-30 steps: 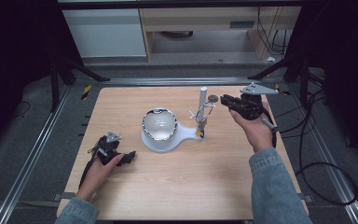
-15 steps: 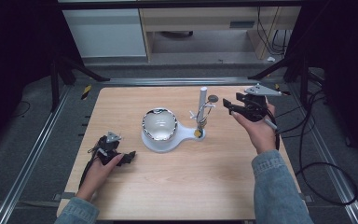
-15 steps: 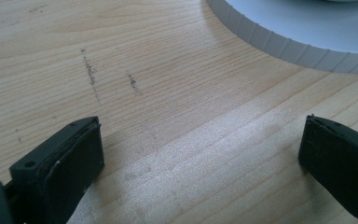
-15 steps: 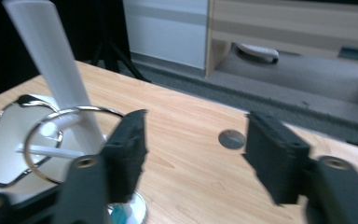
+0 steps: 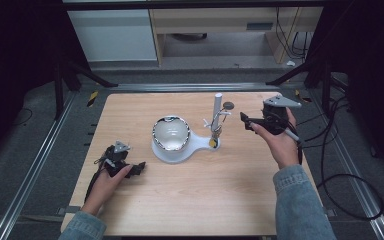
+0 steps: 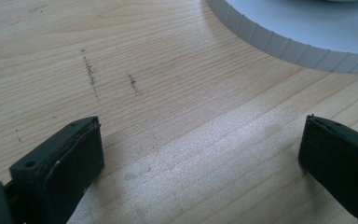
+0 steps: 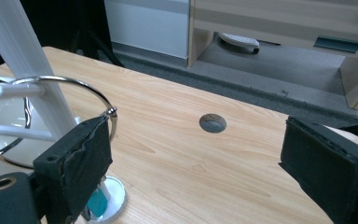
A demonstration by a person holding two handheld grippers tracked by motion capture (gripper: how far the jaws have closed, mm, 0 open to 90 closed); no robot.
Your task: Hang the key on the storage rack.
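Resting low on the wooden table [image 5: 230, 200], the left gripper [image 5: 136, 167] has its jaws spread, holding nothing, near the white stand base [image 6: 307, 42]. The right gripper [image 5: 247, 121] is raised with its jaws spread wide, empty, just beside the white post [image 7: 23, 65] carrying a metal ring [image 7: 51, 84].
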